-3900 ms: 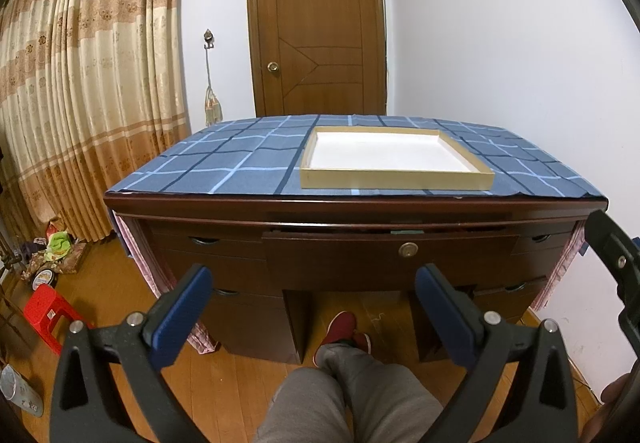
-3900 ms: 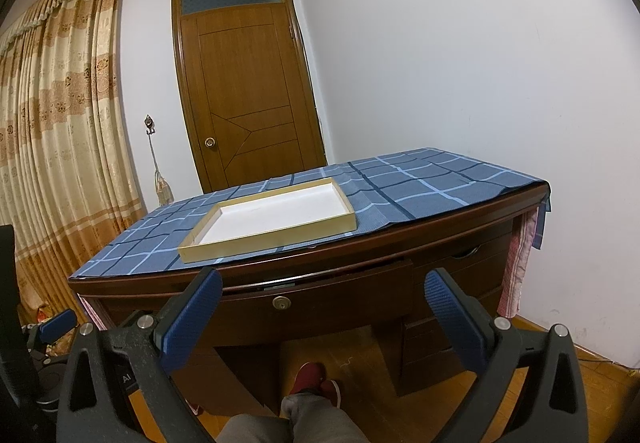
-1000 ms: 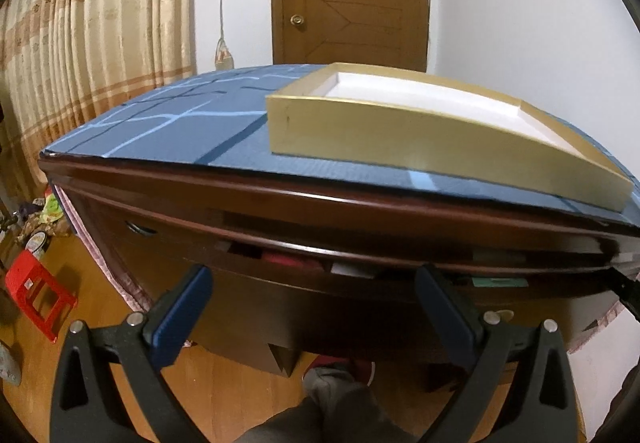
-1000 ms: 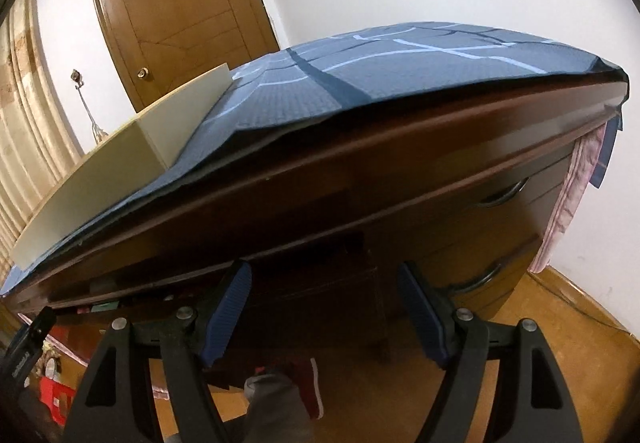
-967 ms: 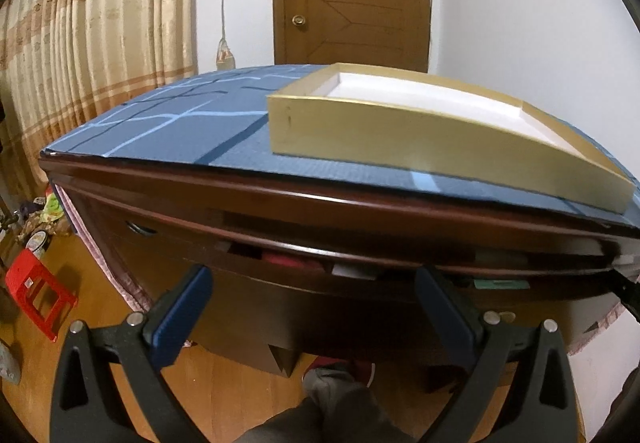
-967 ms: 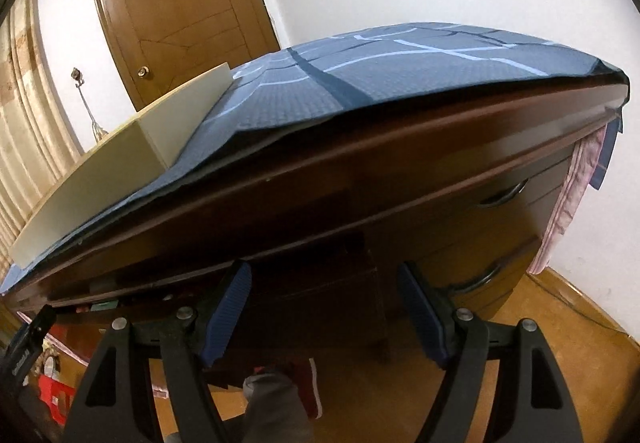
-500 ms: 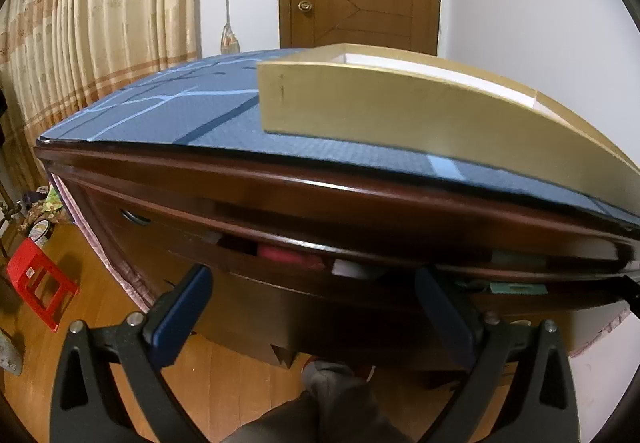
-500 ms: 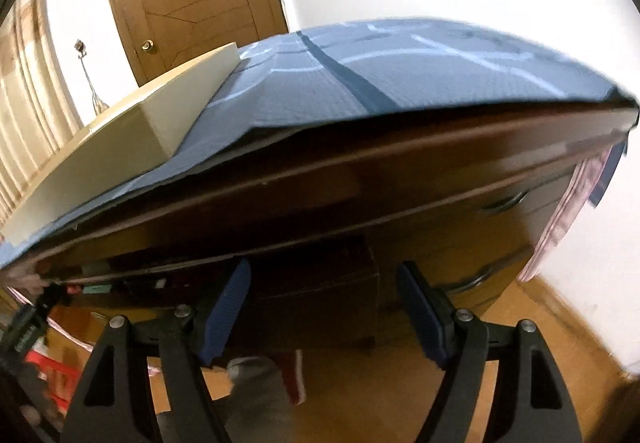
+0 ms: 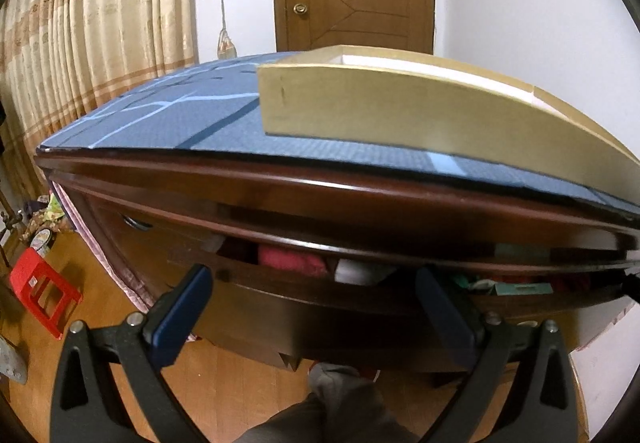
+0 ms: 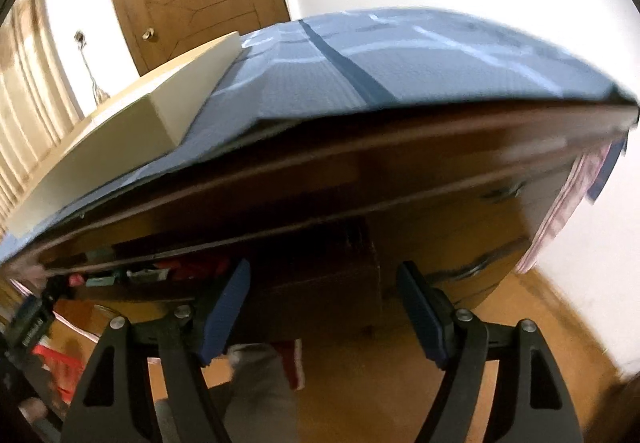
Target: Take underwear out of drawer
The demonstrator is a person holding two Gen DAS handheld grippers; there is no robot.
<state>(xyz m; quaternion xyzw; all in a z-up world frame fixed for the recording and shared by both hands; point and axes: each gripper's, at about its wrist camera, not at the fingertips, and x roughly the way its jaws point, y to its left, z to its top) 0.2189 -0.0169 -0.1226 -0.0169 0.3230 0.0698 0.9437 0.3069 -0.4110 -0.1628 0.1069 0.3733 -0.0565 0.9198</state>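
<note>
The desk's middle drawer (image 9: 320, 307) stands partly pulled out. Folded clothes show in the gap under the desktop: a pink-red piece (image 9: 290, 258), a white piece (image 9: 358, 272) and red and green items (image 9: 516, 285) further right. My left gripper (image 9: 314, 309) is open and empty, its blue pads level with the drawer front. My right gripper (image 10: 322, 309) is open and empty, jaws on either side of the drawer's right end (image 10: 320, 283). Red cloth (image 10: 192, 268) shows in the gap in the right wrist view. Which piece is underwear I cannot tell.
A shallow wooden tray (image 9: 400, 111) with a white inside lies on the blue checked cloth (image 9: 168, 119) over the desktop. Side drawers with handles (image 10: 502, 190) sit on the right. A red stool (image 9: 42, 293) stands on the wooden floor at left. My leg (image 9: 340, 403) is below.
The drawer has come further out and the gap above it is wider, with more clothes in sight. Both grippers have moved closer to the desk. The right wrist view is blurred by motion.
</note>
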